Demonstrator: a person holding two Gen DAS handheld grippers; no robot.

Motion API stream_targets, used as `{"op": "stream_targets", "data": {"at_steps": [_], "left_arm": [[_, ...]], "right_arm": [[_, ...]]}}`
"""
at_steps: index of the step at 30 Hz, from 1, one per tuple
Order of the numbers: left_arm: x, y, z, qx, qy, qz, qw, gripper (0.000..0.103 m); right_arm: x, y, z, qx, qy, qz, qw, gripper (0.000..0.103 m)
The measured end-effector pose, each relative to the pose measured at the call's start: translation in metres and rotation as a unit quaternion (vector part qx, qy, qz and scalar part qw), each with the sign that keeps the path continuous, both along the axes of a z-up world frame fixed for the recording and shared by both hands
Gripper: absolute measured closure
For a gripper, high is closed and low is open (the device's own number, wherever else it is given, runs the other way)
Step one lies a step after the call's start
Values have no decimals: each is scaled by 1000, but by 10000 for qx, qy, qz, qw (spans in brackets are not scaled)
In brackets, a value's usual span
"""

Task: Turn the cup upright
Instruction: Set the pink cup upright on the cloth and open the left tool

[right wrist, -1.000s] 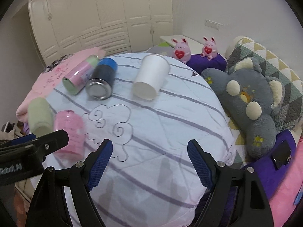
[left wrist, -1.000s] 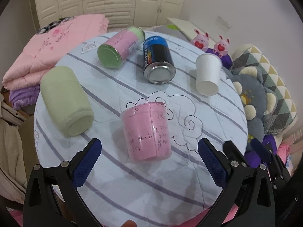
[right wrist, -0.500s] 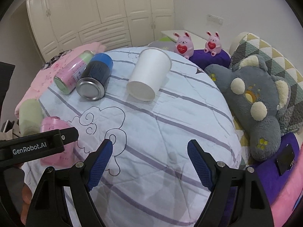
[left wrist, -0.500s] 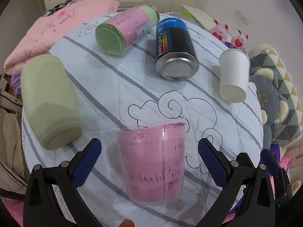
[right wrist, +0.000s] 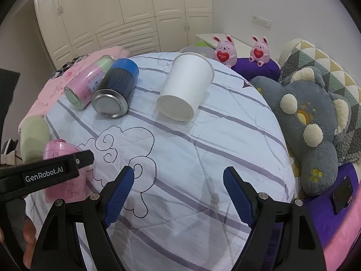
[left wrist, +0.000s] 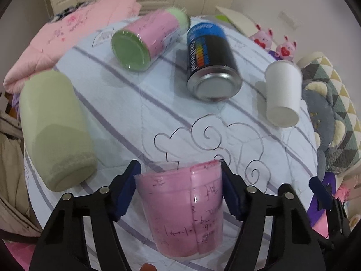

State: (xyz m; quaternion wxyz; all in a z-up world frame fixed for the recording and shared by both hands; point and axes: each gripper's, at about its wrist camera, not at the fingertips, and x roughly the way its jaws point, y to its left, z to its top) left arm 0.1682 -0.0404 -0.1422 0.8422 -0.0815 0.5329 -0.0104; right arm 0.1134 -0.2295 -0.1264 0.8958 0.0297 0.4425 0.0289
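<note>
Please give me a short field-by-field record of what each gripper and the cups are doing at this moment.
left gripper: shut on the pink cup, blue pads on both sides
pink cup state: lying on its side on the quilt
right gripper: open, holds nothing, above the quilt
white paper cup: on its side, untouched
blue-black can: on its side beside the pink-green can
green cup: on its side, left of the pink cup
</note>
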Motion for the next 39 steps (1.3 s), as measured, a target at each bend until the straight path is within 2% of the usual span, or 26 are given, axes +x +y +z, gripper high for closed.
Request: {"op": "stream_targets", "data": {"at_steps": [8,13,30,39], "left_arm": [[-6,3,18,16,-553,-125,9984,35],[-10,1,27,327,-889,-179,9953,36],[-10,-3,20,427,-845,-270,9951,36],[-12,-14,19,648,-870,-431,9932,35]], "right_arm": [[-5,4,2,54,-26,28,10000,20],[-6,7,4,102,-72,77,9999,20],[-7,13,0,111,-21,136,9998,20],[-5,12,2,75,-48,111,9999,20]]}}
